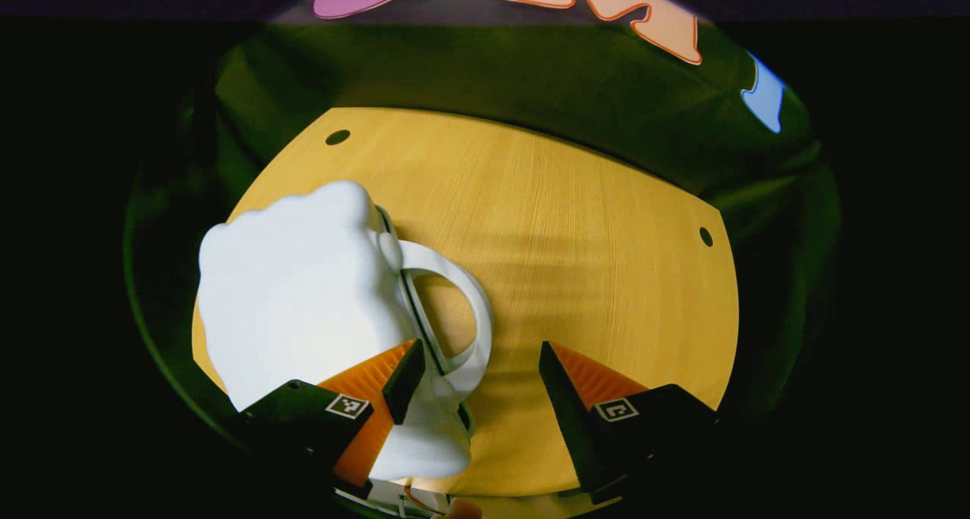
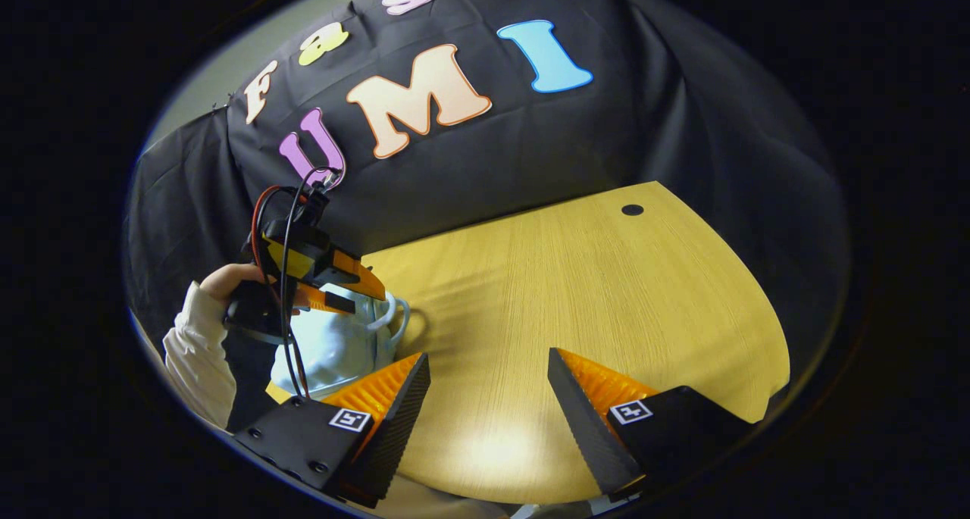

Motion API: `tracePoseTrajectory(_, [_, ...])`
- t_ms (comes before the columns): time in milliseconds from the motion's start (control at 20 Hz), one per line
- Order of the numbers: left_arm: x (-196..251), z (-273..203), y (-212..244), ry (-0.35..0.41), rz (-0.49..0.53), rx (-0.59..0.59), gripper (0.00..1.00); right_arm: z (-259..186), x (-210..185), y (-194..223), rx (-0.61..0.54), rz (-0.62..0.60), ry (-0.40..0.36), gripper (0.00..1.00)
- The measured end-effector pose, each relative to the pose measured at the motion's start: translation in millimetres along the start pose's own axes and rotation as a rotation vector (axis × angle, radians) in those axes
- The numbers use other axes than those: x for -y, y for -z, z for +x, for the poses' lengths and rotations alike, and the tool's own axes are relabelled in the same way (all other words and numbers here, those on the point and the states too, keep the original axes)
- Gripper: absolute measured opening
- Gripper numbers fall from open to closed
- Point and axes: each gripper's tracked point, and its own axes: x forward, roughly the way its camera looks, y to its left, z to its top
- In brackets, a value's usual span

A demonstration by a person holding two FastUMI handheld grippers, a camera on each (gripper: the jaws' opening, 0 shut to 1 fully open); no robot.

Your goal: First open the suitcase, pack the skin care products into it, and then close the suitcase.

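A small white hard-shell suitcase lies on the yellow wooden table, its two shells together and its loop handle pointing toward the table's middle. My left gripper is open above it, one finger over the shell and the handle reaching into the gap beside that finger. In the right gripper view the suitcase sits at the table's left end, with the left gripper held over it by a hand in a white sleeve. My right gripper is open over bare table, nothing between its fingers.
The table has round holes near its corners. Black cloth hangs close behind the table's far edge. The tabletop to the right of the suitcase is bare wood.
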Motion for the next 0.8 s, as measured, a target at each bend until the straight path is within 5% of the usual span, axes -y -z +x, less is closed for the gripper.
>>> tracePoseTrajectory(800, [53,-64,138,-0.022,0.124,-0.055,0.92,-29,6,-11,0.045,-0.022,-0.120,0.98])
